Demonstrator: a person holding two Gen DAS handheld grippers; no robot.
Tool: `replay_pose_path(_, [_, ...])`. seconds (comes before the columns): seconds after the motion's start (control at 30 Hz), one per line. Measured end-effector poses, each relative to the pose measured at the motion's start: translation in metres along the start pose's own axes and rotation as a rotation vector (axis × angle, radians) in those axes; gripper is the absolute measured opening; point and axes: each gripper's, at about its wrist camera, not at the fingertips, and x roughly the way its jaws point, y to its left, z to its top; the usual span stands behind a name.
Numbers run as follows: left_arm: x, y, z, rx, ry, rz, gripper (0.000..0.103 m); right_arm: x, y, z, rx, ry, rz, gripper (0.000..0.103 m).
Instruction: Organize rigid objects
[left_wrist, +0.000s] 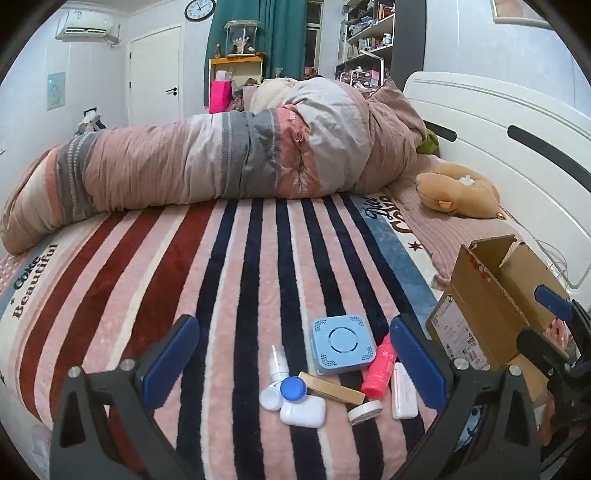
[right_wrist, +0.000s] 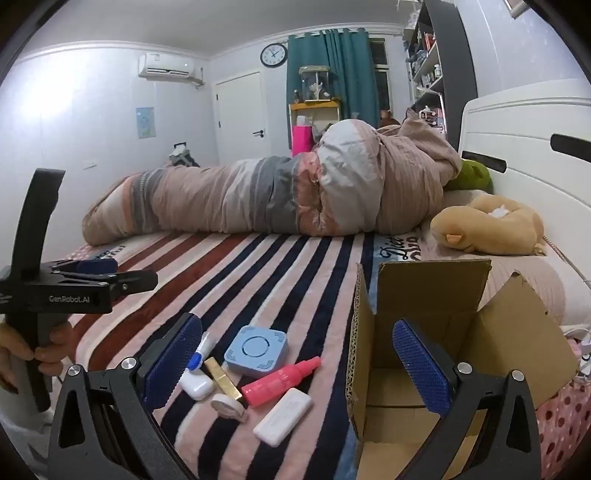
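Observation:
Small items lie in a cluster on the striped blanket: a light blue square box (left_wrist: 342, 344) (right_wrist: 256, 349), a pink bottle (left_wrist: 379, 369) (right_wrist: 279, 381), a gold bar (left_wrist: 332, 387) (right_wrist: 223, 378), a white earbud case (left_wrist: 303, 411) (right_wrist: 196, 385), a white flat case (left_wrist: 404, 390) (right_wrist: 283, 415), a white dropper bottle (left_wrist: 277, 363) and a small round jar (left_wrist: 365, 411). An open cardboard box (left_wrist: 491, 302) (right_wrist: 424, 332) stands to their right. My left gripper (left_wrist: 295, 354) is open above the cluster. My right gripper (right_wrist: 295, 358) is open and empty, spanning items and box.
A rolled duvet (left_wrist: 207, 162) lies across the far bed. A tan plush toy (left_wrist: 458, 190) sits by the white headboard (left_wrist: 517, 122). The other gripper shows at the right edge of the left view (left_wrist: 554, 339) and left of the right view (right_wrist: 77, 280).

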Motion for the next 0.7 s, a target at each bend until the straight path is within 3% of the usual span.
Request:
replay_pose_path(0.17, [0.004, 0.001, 0.002, -0.010, 0.035, -0.032, 0.102, -0.001, 0.000, 0.003, -0.027, 0.010, -0.005, 0.103])
replay_pose_path(0.43, [-0.002, -0.005, 0.000, 0.005, 0.010, -0.055, 0.102, 0.006, -0.004, -0.002, 0.024, 0.039, 0.046, 0.103])
replay_pose_path(0.7, [-0.005, -0.007, -0.004, 0.005, 0.002, -0.074, 0.102, -0.001, -0.001, 0.007, 0.042, 0.022, 0.026, 0.103])
